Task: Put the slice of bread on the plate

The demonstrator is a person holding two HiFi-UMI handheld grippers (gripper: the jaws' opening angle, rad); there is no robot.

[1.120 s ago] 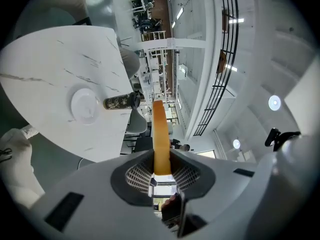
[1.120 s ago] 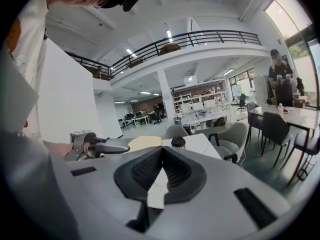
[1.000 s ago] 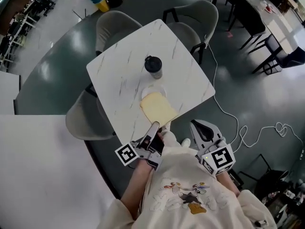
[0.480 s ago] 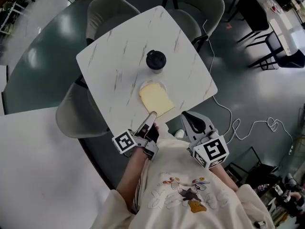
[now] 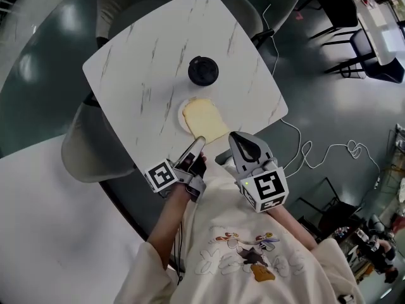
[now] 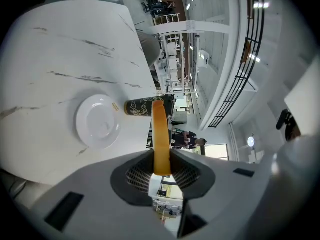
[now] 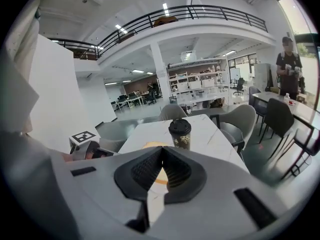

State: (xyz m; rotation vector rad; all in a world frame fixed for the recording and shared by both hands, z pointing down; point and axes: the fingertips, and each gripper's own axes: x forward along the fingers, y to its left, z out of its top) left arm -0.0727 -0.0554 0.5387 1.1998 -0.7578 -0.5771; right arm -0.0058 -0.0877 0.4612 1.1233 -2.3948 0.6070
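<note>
The left tongs (image 5: pixel 197 144) pinch the near edge of the slice of bread (image 5: pixel 204 120), jaws narrowed on it. The slice hangs flat over the plate (image 6: pixel 97 121), apparently with a gap above it. Its long axis runs from the tongs across the plate toward the coffee cup (image 5: pixel 203 70), which stands just beyond the plate on the counter (image 5: pixel 139 75). The right tongs (image 5: pixel 240 142), pressed together and empty, hover on the plate's near side, so lowering likely falls to the left

I record a marble-look table (image 5: pixel 139 75) on dark floor (image 5: pixel 38 75). Grey chairs (image 5: pixel 85 154) ring the table; a white cable (image 5: pixel 316 154) lies beside it. Beyond the table, a railed mezzanine (image 7: pixel 200 11), strip lights (image 7: pixel 165 6) above.
</note>
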